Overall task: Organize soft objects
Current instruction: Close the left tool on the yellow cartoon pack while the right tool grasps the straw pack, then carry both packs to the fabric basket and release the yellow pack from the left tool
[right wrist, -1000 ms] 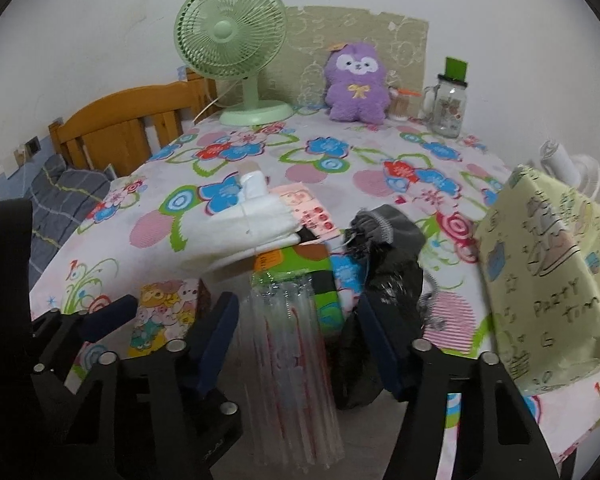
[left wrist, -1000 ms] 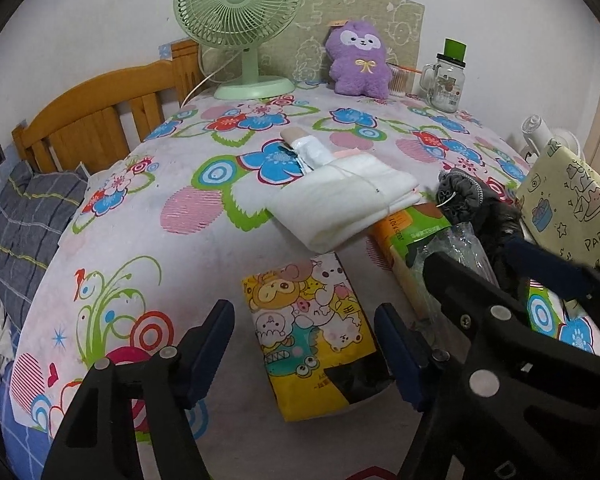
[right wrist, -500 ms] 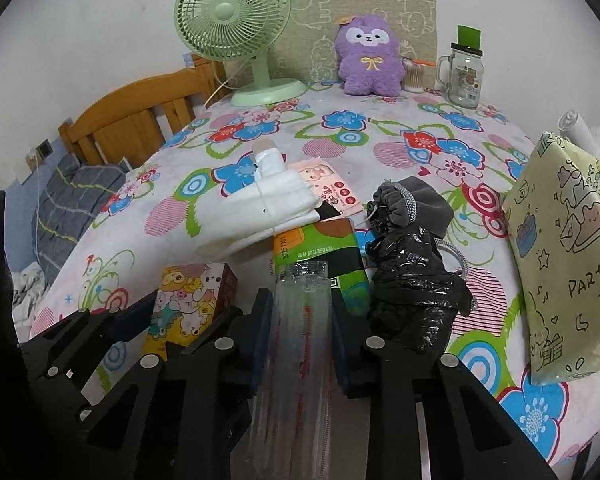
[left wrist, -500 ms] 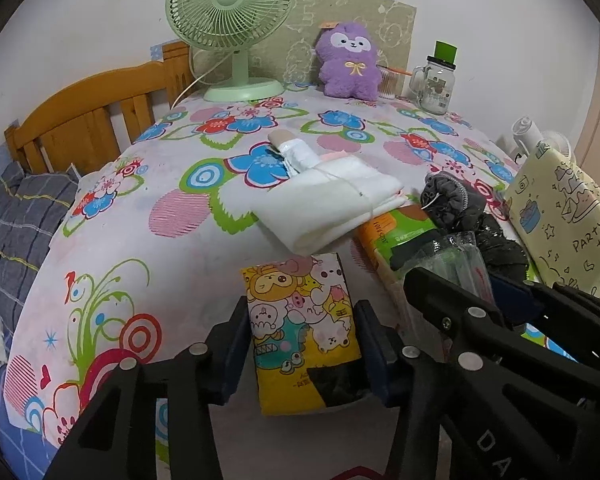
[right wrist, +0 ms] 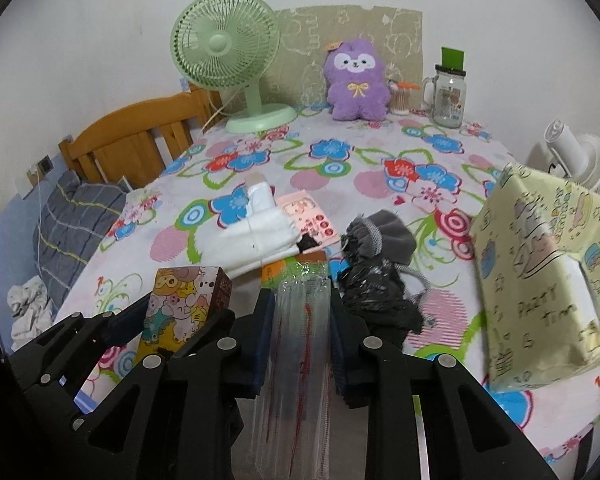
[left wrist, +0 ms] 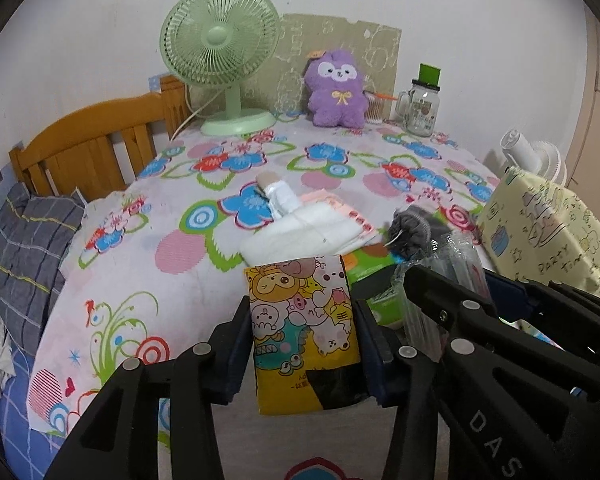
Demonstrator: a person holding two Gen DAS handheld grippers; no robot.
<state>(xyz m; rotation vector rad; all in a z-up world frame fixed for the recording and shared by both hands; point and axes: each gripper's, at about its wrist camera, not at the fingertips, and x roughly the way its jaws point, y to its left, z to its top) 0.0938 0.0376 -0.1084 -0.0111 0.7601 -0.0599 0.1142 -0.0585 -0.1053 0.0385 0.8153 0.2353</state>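
My left gripper is shut on a yellow cartoon-printed tissue pack and holds it lifted above the table; the pack also shows in the right wrist view. My right gripper is shut on a clear plastic pack of straws, also lifted. A folded white cloth lies mid-table, a green pack lies beside it, and a black and grey bag lies to its right. A purple plush toy sits at the back.
A green fan and a glass jar stand at the back of the flower-print table. A yellow gift bag stands at the right. A wooden bed frame and grey bedding lie left.
Both grippers closed from open: the left on the tissue pack, the right on the straw pack. Both packs have since risen off the table.
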